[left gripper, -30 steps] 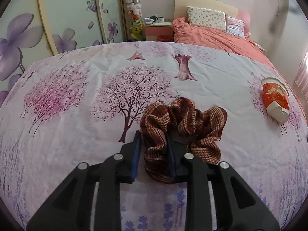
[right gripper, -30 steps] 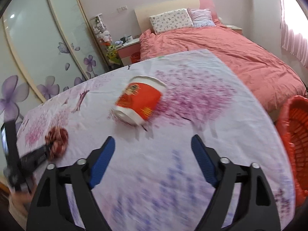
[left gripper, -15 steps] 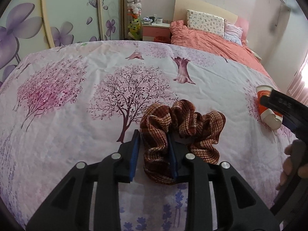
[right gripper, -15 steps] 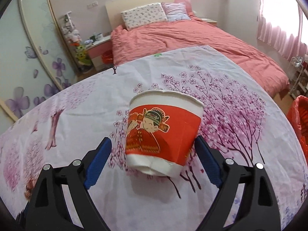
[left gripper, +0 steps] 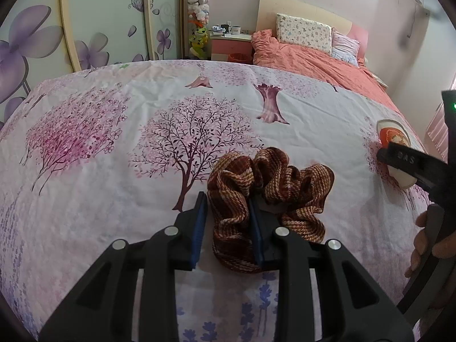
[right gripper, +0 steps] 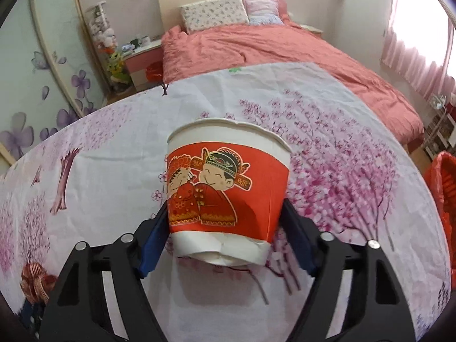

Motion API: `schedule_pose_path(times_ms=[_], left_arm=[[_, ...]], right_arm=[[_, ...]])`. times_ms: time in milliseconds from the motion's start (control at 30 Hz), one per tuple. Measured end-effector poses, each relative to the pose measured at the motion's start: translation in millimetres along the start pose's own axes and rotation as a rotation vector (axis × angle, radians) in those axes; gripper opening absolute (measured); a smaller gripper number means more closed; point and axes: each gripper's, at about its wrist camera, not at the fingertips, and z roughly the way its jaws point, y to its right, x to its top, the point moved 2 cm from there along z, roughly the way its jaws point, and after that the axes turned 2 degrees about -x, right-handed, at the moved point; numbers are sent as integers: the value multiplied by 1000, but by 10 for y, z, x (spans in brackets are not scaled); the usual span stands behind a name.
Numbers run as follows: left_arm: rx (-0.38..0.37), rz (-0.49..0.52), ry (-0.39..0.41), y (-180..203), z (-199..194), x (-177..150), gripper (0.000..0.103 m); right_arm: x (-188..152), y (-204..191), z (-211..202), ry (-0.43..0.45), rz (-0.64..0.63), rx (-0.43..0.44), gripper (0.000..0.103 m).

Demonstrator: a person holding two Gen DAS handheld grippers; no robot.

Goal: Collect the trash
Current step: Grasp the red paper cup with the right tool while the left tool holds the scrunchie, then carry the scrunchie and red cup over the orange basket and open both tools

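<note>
- Two blue-padded fingers of the left gripper (left gripper: 228, 225) pinch one fold of a brown woven scrunchie (left gripper: 265, 196) in the left wrist view; the rest of its loop spreads to the right on the tree-printed sheet (left gripper: 114, 142) over the tabletop.
- Bare sheet runs wide to the left of and beyond the scrunchie, up to the sheet's far edge in front of the flowered wardrobe doors (left gripper: 85, 28) and the coral bed (left gripper: 313, 59).
- At the right border, the right gripper (left gripper: 410, 162) covers part of the red paper cup (left gripper: 392, 136), near the sheet's right edge.
- In the right wrist view, the right gripper (right gripper: 225, 225) has a finger at each side of the red paper cup (right gripper: 228, 191), narrowed around its lower half; firm contact cannot be told.
- That cup lies tilted, its white rim pointing away toward the bed (right gripper: 285, 48).
- Open sheet (right gripper: 342, 142) stretches right of it toward the curved edge, where a red basket (right gripper: 444, 188) stands just past.
- Far left, the scrunchie (right gripper: 35, 282) shows near the border.
</note>
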Motion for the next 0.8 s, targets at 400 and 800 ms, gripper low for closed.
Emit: schedule_pose_path(times_ms=[400, 800], left_arm=[[4, 3, -1, 8, 1, 7, 29], [-87, -31, 13, -60, -66, -38, 15]], right_arm=[[-39, 134, -29, 10, 14, 44, 79], [-266, 435, -496, 49, -97, 93, 75]])
